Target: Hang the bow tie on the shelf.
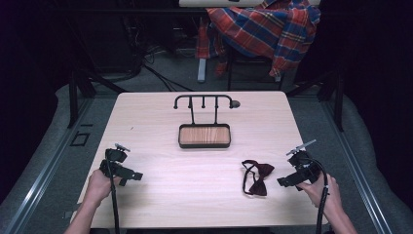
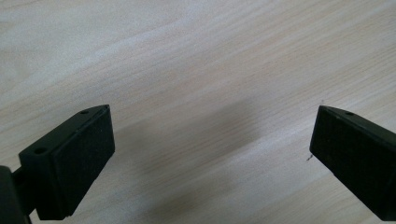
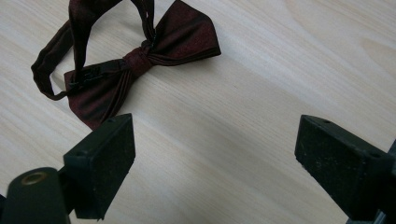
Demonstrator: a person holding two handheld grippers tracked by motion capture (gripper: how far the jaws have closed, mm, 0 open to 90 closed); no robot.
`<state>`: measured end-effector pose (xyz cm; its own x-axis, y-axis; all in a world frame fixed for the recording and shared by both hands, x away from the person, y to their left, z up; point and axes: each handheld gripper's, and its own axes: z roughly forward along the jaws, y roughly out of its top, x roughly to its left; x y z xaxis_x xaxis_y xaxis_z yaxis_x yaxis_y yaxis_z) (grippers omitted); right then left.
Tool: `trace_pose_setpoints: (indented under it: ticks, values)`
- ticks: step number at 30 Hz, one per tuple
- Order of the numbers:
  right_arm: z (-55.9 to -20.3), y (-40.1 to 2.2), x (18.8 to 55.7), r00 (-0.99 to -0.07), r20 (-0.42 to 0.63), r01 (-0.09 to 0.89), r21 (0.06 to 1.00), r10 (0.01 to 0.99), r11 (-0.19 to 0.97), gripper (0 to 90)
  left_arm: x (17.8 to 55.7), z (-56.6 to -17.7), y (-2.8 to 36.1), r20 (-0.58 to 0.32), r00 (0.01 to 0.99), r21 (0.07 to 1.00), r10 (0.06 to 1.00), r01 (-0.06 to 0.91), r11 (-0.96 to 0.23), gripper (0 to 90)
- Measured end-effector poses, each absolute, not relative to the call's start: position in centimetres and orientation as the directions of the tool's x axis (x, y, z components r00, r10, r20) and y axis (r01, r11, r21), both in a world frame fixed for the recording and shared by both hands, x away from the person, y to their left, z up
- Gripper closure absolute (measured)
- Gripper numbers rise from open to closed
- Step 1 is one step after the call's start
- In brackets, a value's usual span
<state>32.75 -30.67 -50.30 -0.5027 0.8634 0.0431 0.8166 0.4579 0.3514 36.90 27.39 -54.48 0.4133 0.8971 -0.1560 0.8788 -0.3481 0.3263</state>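
Pale wood counter [image 1: 160, 122] fills the middle of the high view, with a black hook stand [image 1: 204, 122] on a wooden tray base at its centre. A dark red bow tie [image 1: 257, 177] lies at the lower right, just beside the right claw [image 1: 287, 182], whose jaws are spread wide and empty. At lower left, the left claw [image 1: 130, 176] is likewise spread over bare wood. A plaid shirt [image 1: 265, 29] drapes a chair at the upper right.
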Motion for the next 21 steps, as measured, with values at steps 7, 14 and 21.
trace_pose_setpoints:
  ticks: [7, 14, 21]
  values:
    - [-50.29, -30.38, 32.91, -0.520, 0.048, 0.806, 0.359, 0.853, 0.471, 8.0, 36.93, -54.54, 27.25, -0.154, 0.415, 0.322, 0.897, 0.879, -0.351, 0.0]
    - [-50.49, -30.21, 33.15, -0.511, 0.057, 0.809, 0.372, 0.858, 0.456, 2.5, 36.77, -54.52, 27.42, -0.152, 0.409, 0.327, 0.900, 0.880, -0.345, 0.0]
    - [-50.43, -29.99, 33.31, -0.525, 0.069, 0.803, 0.372, 0.848, 0.467, 1.4, 36.87, -54.59, 27.32, -0.151, 0.413, 0.325, 0.898, 0.879, -0.350, 0.0]
